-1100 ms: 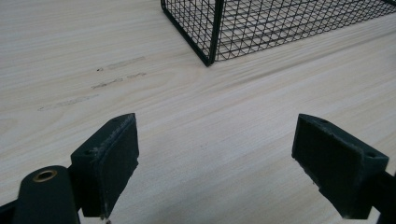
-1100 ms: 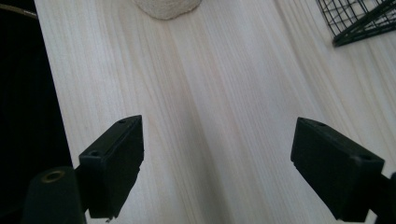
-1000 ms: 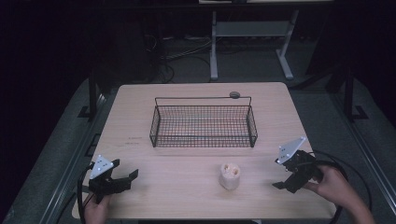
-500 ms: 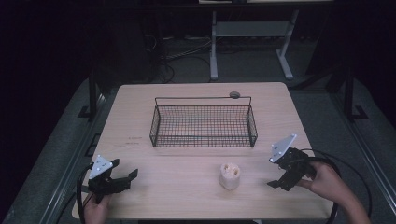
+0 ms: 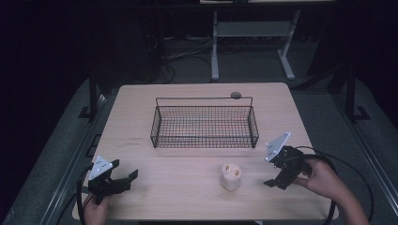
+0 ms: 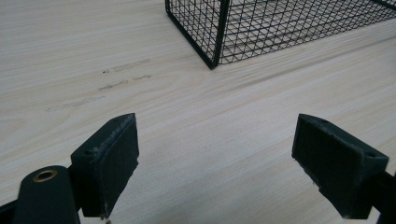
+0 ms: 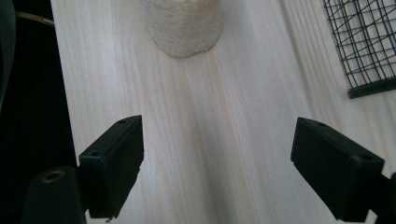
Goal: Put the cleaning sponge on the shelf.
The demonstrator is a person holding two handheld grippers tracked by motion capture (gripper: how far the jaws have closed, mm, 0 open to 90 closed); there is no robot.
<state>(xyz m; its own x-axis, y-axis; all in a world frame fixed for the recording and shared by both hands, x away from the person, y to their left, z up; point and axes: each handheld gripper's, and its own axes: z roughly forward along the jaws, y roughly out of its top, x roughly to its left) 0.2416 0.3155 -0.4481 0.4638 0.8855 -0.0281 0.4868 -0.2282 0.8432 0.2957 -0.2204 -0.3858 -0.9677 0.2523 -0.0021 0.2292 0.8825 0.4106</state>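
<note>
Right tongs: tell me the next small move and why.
Probably ease the right tongs forward toward the pale foam-like lump. Their jaws stand open, the lump sits just ahead of them in the right gripper view, apart from the wire basket.

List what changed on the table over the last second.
The right tongs slid left along the table toward the pale lump, jaws open, holding nothing. The left tongs, the lump and the wire basket stayed where they were.
</note>
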